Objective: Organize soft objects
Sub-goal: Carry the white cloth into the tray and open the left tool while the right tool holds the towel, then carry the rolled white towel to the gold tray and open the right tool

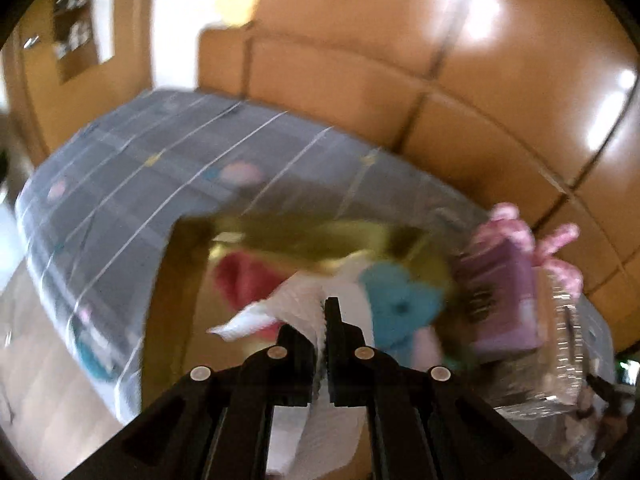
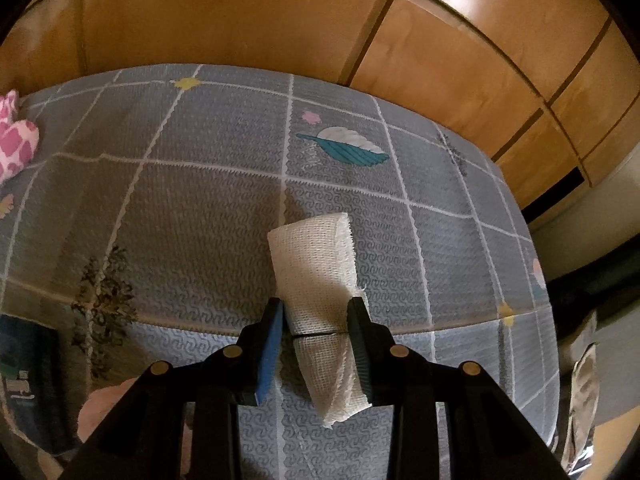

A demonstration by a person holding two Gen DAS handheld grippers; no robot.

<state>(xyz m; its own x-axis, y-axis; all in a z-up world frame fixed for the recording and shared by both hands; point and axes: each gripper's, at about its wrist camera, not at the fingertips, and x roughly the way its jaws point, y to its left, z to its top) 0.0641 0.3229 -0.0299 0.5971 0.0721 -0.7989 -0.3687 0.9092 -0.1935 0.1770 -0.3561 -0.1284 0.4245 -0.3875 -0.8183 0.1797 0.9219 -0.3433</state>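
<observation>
- The left gripper [image 1: 323,312] has its two black fingers pressed together on one thin white cloth [image 1: 280,312]; the cloth hangs between the fingers and goes down behind them
- The left wrist view is blurred, so small details there are not sure
- Below this gripper stands one open cardboard box [image 1: 176,280] on the grey mat [image 1: 132,184]; inside it I count one red soft piece [image 1: 236,272] and one blue soft piece [image 1: 396,300], both beside the white cloth
- To the right of the box there is one purple packet [image 1: 504,300], one clear plastic pack [image 1: 556,352] touching it, and one pink-and-white soft toy [image 1: 556,248] behind them
- The right gripper [image 2: 316,312] holds one white gauze roll [image 2: 316,272] at a narrow opening; both fingers touch the sides of the roll, near its middle
- The roll is lifted over the grey mat [image 2: 192,208] and points away from the camera, a little tilted
- In the right wrist view the same pink-and-white soft toy [image 2: 16,140] lies at the far left edge of the mat, well apart from the roll
- On the mat I count one printed feather [image 2: 348,146] in white and teal
- Behind the mat are brown wooden cabinet doors [image 2: 240,20]
</observation>
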